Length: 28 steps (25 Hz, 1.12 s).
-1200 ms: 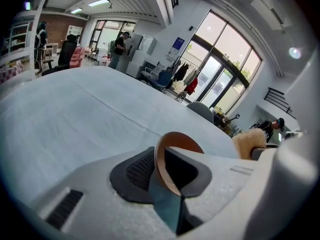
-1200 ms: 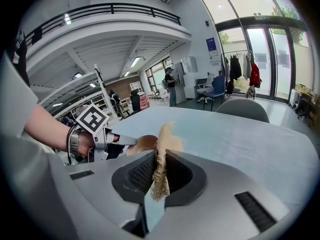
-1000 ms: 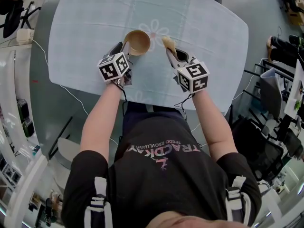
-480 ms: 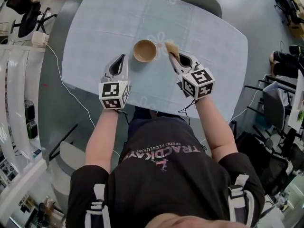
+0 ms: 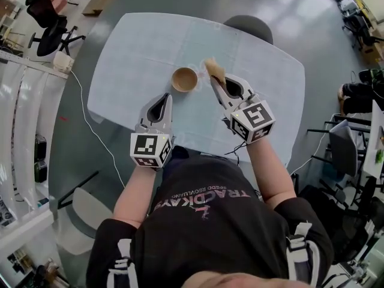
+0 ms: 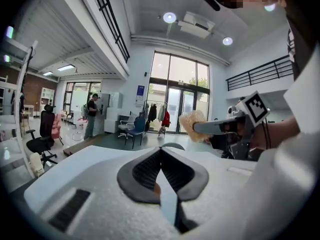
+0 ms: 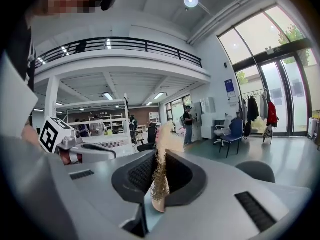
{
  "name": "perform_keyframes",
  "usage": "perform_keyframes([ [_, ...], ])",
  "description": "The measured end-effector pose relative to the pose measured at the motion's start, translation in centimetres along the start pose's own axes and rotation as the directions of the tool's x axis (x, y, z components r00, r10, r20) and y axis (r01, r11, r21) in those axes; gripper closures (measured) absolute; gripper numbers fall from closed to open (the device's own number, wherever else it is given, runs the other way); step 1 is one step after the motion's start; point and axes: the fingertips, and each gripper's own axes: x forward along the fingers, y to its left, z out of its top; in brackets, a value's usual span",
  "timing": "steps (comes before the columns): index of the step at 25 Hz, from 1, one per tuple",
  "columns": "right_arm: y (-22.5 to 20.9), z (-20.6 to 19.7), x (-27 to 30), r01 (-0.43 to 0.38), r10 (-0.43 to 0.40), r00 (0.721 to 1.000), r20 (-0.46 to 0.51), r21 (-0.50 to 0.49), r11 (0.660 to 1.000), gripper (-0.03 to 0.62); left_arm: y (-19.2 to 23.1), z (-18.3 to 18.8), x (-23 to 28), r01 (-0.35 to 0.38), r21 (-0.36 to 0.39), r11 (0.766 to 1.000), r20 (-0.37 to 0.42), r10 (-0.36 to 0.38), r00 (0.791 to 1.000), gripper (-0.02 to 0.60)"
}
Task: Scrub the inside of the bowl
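Tan bowl [image 5: 184, 79] stands upper centre on the table [image 5: 138, 47], apart from both grippers. Judged light, rigid, liable to slide: steady it by the rim. Left gripper [image 5: 168, 97] has just closed, empty; right gripper [image 5: 216, 81] clamps the soft scrubber [image 5: 213, 68].

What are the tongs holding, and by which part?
The right tongs pinch a tan scrubbing sponge by one end; its other end pokes out past the tips. The left tongs are shut with nothing in them.
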Motion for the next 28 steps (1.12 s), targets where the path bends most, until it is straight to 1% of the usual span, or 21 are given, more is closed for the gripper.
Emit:
perform_keyframes([
  [3,1.0,1.2,-1.4,-0.009,0.010,1.000,0.025,-0.024,1.000,0.562,-1.1,0.2,-1.0,0.003,-0.014,1.000,0.011,-0.002,1.000,0.566],
  [6,1.9,1.3,-2.3,-0.020,0.021,0.999,0.031,-0.030,0.999,0.562,-1.9,0.4,-1.8,0.001,-0.022,1.000,0.021,0.000,1.000,0.566],
  [9,2.2,0.7,-2.6,-0.031,0.032,0.999,0.028,-0.023,0.999,0.562,-2.4,0.4,-2.0,-0.004,-0.025,1.000,0.022,0.004,1.000,0.566],
  [13,2.6,-0.7,-3.1,-0.042,0.042,0.999,0.008,-0.005,0.999,0.562,-3.0,-0.2,-2.0,-0.012,-0.032,0.999,0.000,0.012,1.000,0.566],
  [16,2.8,-1.6,-3.4,-0.047,0.047,0.999,-0.006,0.004,0.999,0.562,-2.9,-0.5,-2.0,-0.018,-0.054,0.998,-0.014,0.017,1.000,0.566],
  [18,2.9,-1.7,-3.5,-0.049,0.049,0.999,-0.010,0.009,0.999,0.562,-3.0,-0.4,-1.9,-0.015,-0.069,0.997,-0.016,0.014,1.000,0.566],
  [21,2.9,-1.8,-3.7,-0.052,0.052,0.999,-0.011,0.007,0.999,0.562,-3.0,-0.4,-1.9,-0.015,-0.070,0.997,-0.018,0.014,1.000,0.566],
  [26,2.6,-2.4,-3.8,-0.062,0.062,0.998,-0.024,0.008,0.998,0.562,-3.3,-1.4,-1.3,-0.010,-0.102,0.995,-0.033,0.007,0.999,0.566],
  [28,2.6,-2.8,-3.7,-0.066,0.067,0.997,-0.033,0.011,0.998,0.562,-3.5,-1.7,-1.2,-0.006,-0.102,0.995,-0.036,0.002,0.999,0.566],
])
